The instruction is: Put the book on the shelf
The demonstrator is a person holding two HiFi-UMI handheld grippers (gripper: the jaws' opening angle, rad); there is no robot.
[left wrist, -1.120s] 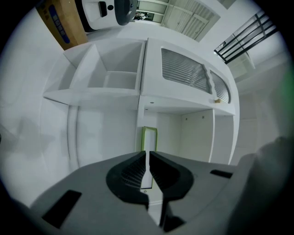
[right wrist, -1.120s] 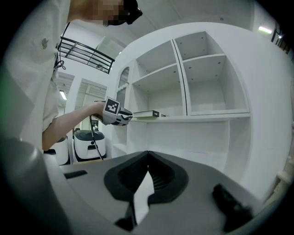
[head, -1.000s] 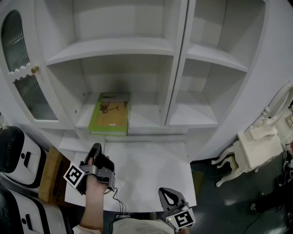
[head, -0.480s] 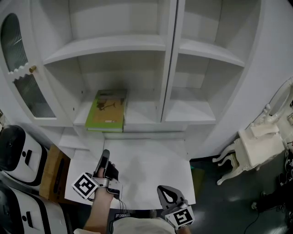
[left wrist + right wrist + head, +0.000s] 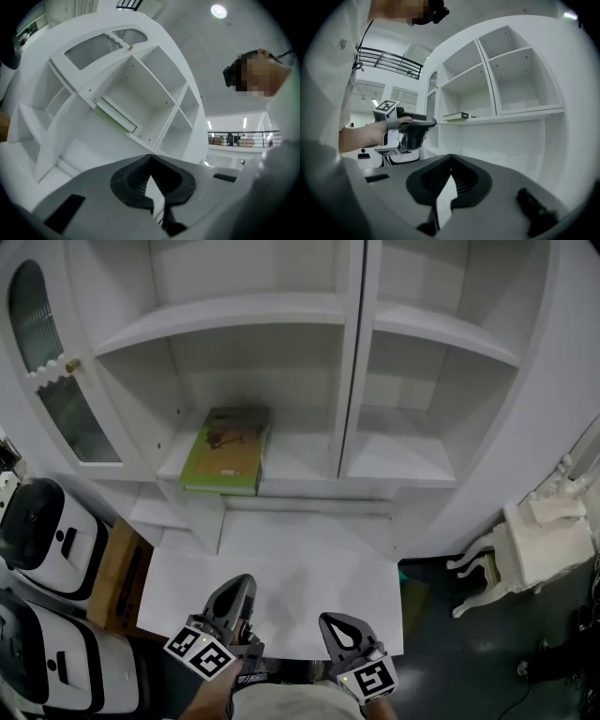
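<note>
Book [image 5: 228, 450] lies flat on shelf [image 5: 300, 467], left compartment, 11 o'clock from grippers. Left gripper [image 5: 236, 589], right gripper [image 5: 337, 626]: jaws together, holding nothing, low at 6 o'clock. Task looks done; nothing left, I judge.

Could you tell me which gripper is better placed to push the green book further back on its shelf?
Left, probably. The book lies in the left compartment, almost straight ahead of the left gripper; the right gripper lines up with the divider. Both are shut and empty.
</note>
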